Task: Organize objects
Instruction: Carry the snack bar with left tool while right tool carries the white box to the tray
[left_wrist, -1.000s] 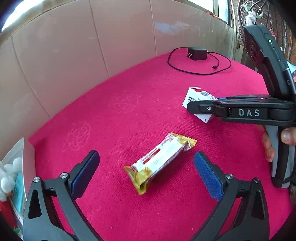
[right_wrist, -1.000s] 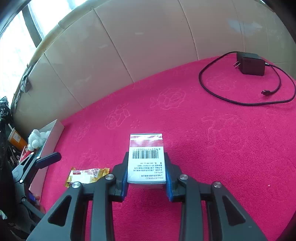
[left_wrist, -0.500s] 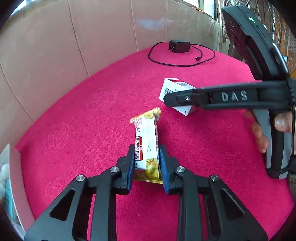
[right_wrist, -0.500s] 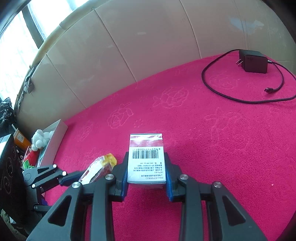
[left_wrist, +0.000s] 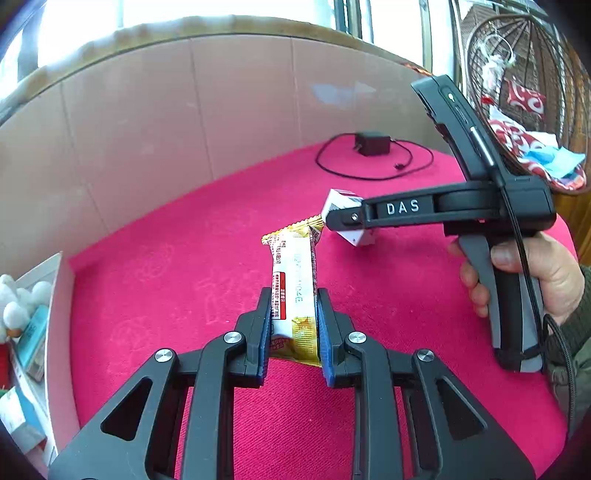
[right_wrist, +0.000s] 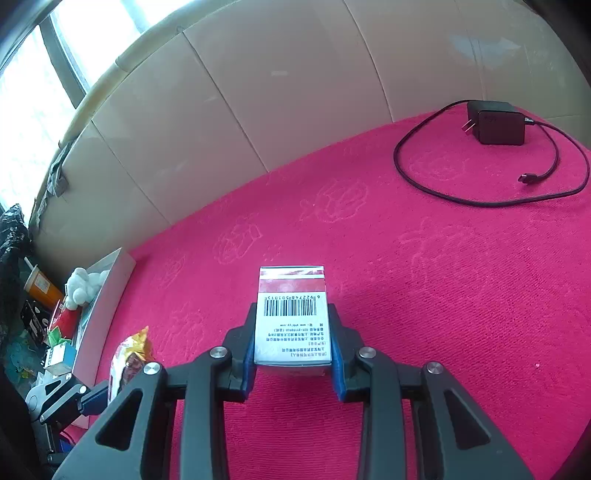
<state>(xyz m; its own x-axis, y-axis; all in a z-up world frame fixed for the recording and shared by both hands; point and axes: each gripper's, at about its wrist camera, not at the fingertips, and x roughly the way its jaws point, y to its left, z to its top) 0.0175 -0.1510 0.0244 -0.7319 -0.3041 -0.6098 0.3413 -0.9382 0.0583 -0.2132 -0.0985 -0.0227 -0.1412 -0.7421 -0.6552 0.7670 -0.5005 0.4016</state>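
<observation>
Snack bar (left_wrist: 294, 291) in its white and yellow wrapper was clamped between the blue pads of the left gripper (left_wrist: 293, 334), above the pink bench (left_wrist: 184, 280). The right gripper (right_wrist: 293, 345) was closed on a small white box (right_wrist: 292, 317) with a barcode, and a black charger (right_wrist: 496, 123) lay far behind.

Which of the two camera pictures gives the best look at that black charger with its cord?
The right wrist view: the charger lies unobstructed on the red cloth, prongs, cord loop and plug end all plain. The left wrist view shows it farther off and smaller, details hard to read.
</observation>
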